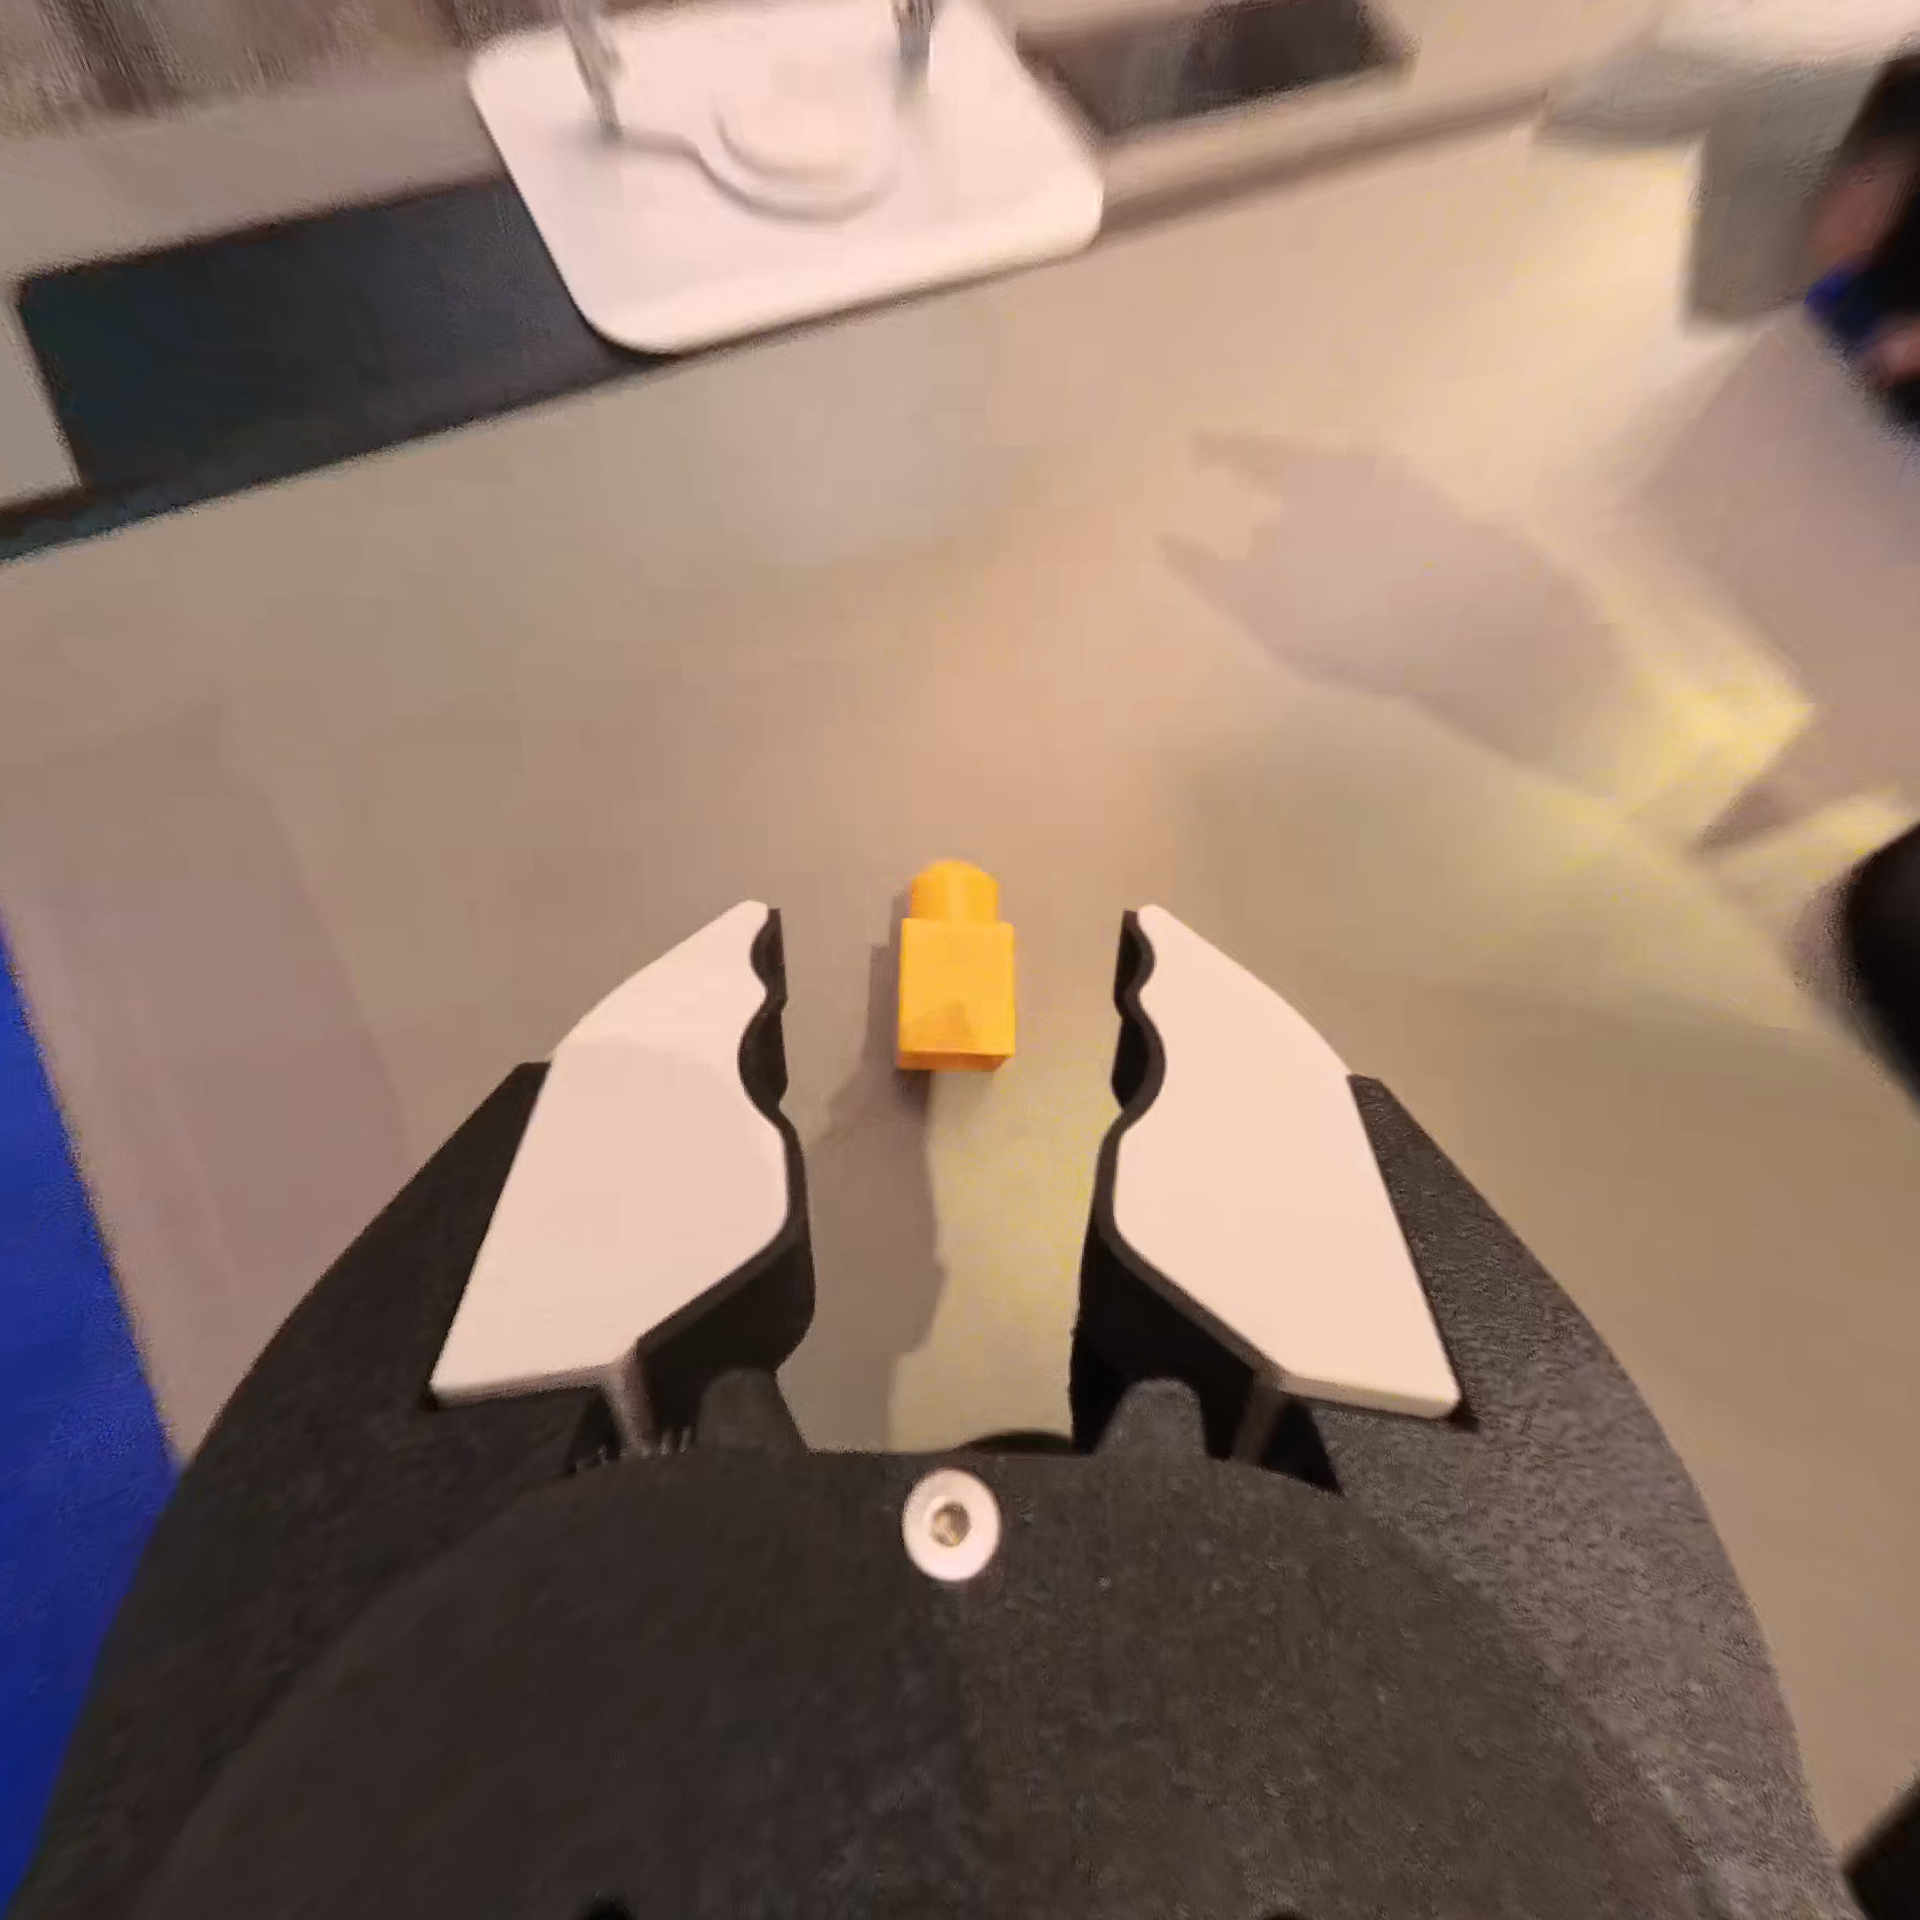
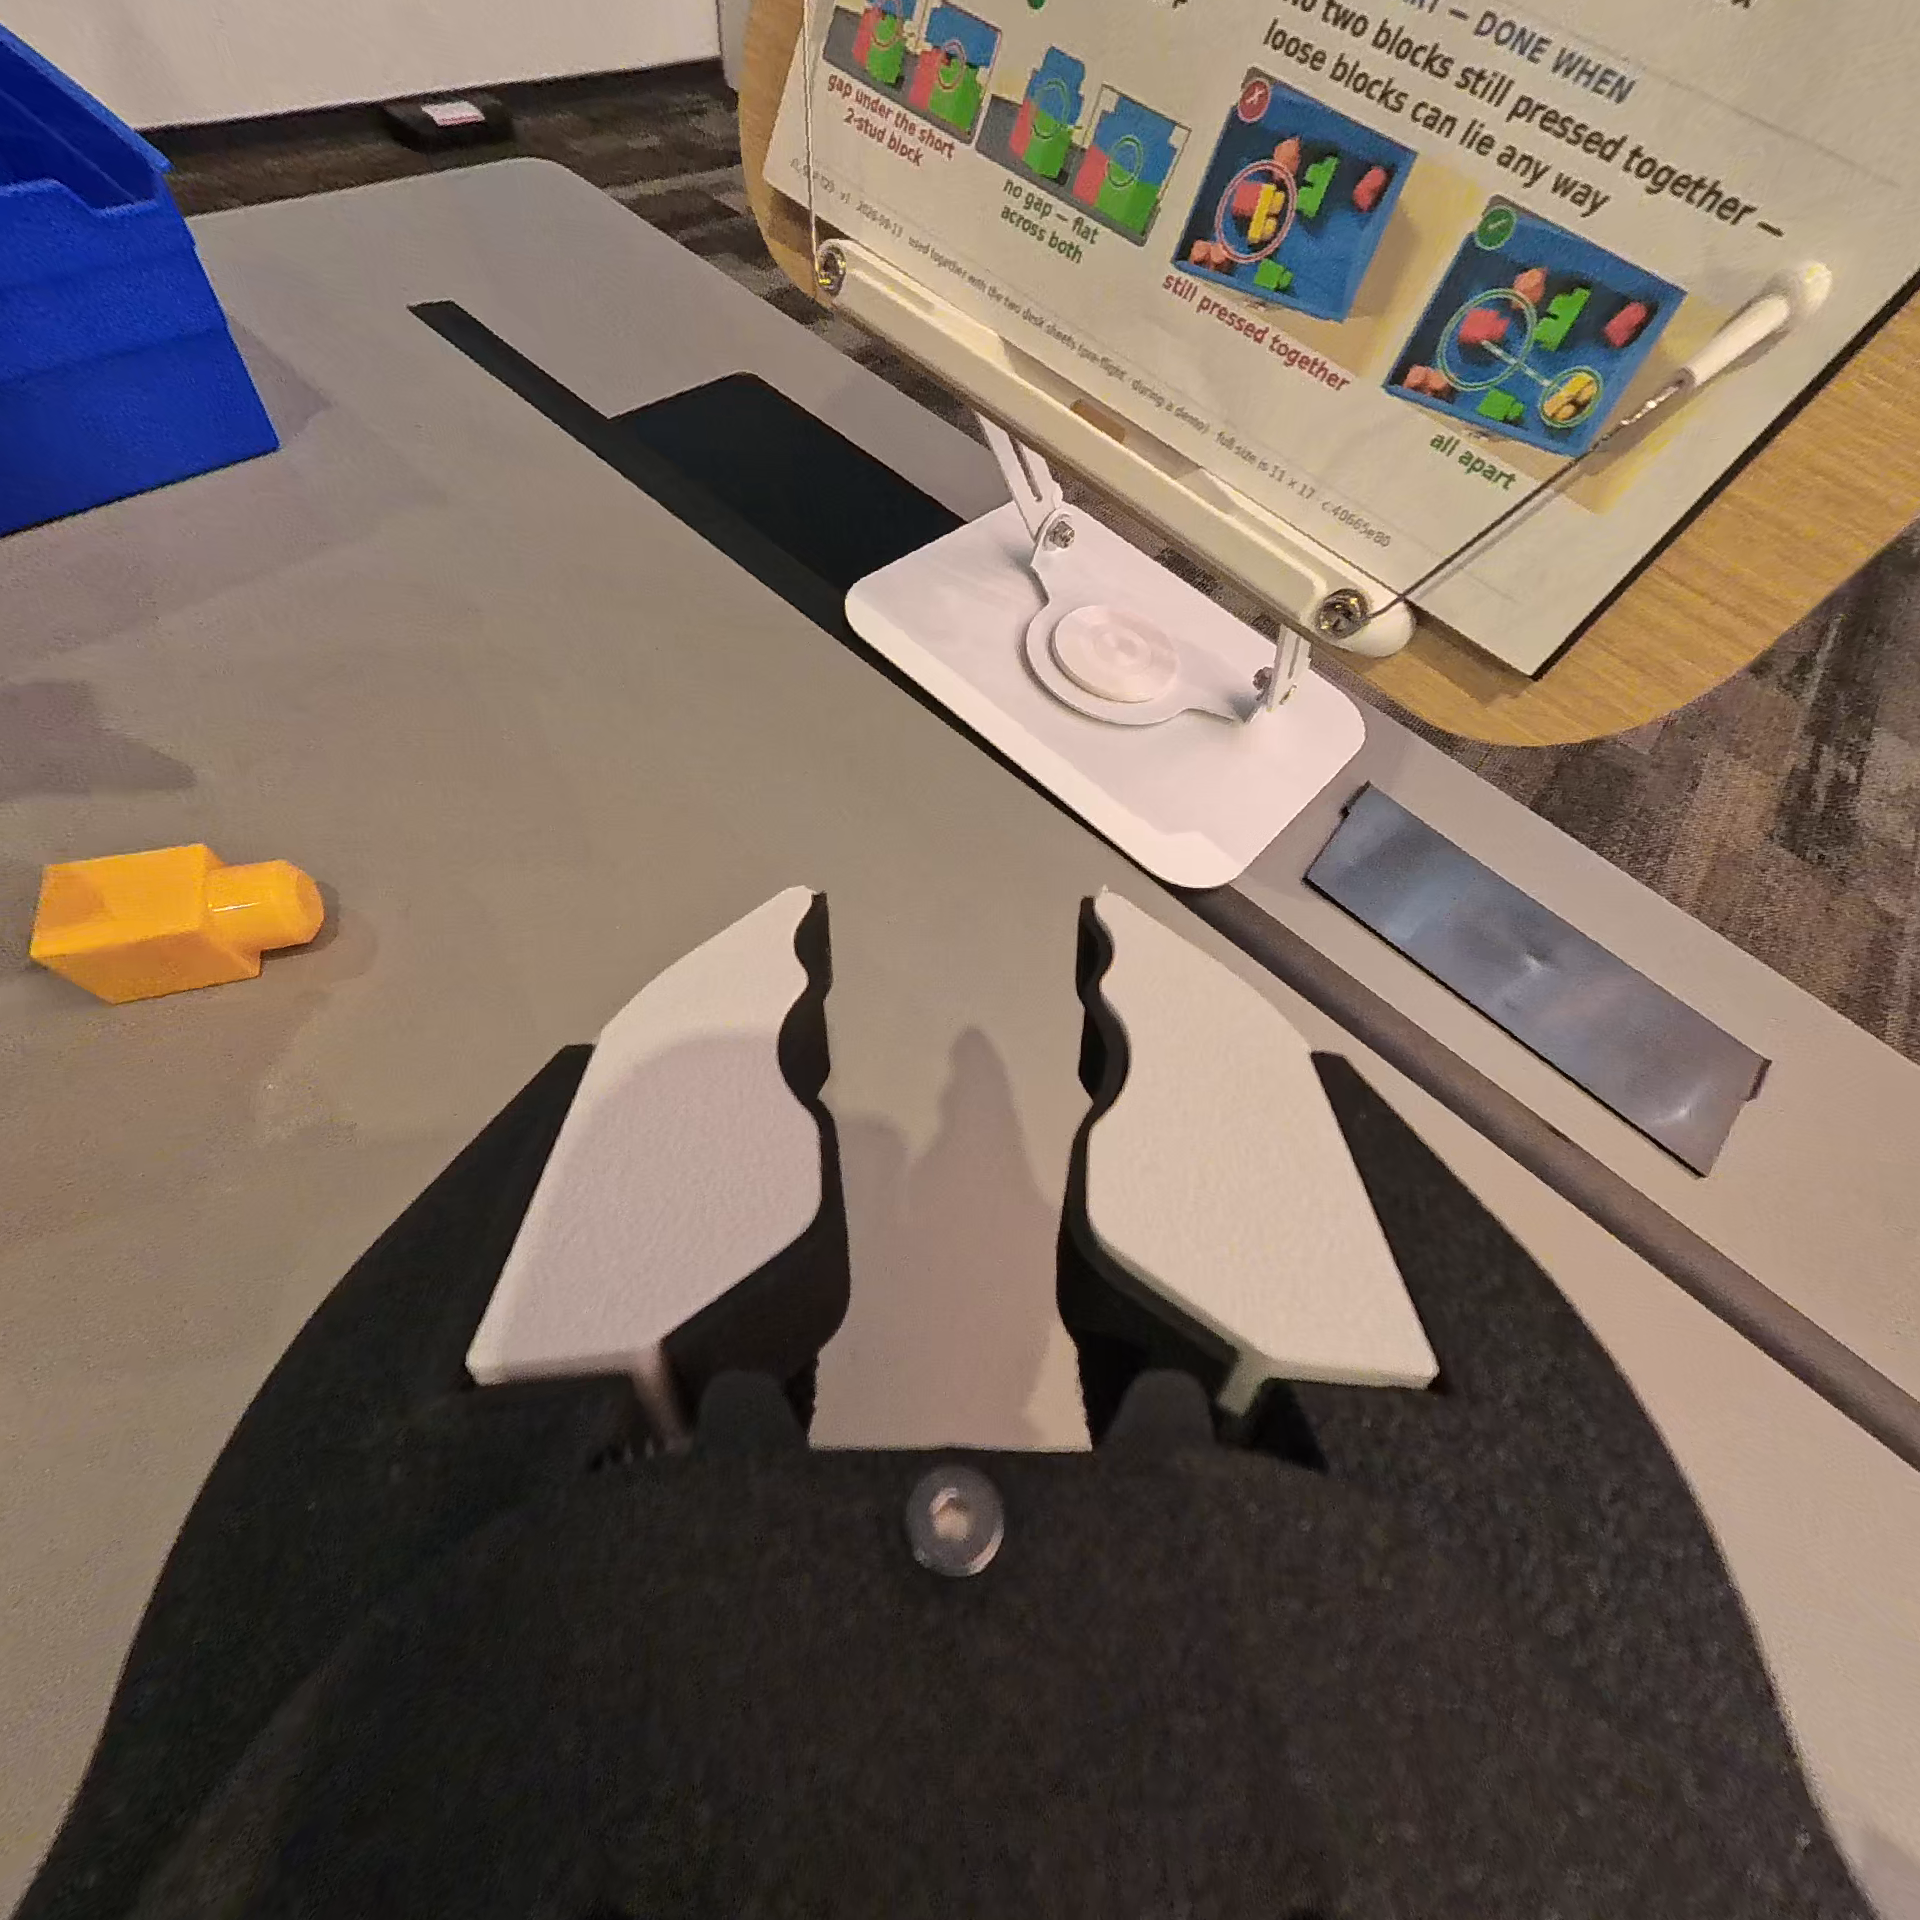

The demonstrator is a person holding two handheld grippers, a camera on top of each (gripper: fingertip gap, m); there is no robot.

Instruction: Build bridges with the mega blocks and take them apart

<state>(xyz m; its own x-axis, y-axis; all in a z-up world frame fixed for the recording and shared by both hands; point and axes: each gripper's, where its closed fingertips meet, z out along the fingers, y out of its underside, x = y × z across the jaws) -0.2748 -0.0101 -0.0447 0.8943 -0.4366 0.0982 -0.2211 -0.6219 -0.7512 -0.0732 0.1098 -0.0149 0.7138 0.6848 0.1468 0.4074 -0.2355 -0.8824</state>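
The left gripper (image 1: 948, 940) hangs with fingers apart around the orange block (image 1: 954, 989) lying sideways on the counter (image 1: 623, 675), the right gripper (image 2: 954, 935) spread and empty, so closing off-centre could squirt the block away.

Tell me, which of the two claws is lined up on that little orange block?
The left gripper: the orange block, lying on its side on the grey table, sits between its open fingers. The right gripper has only bare table ahead; the block lies off to its left.

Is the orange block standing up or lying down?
Lying down. The orange block rests on its side on the grey table, its stud pointing sideways, not up.
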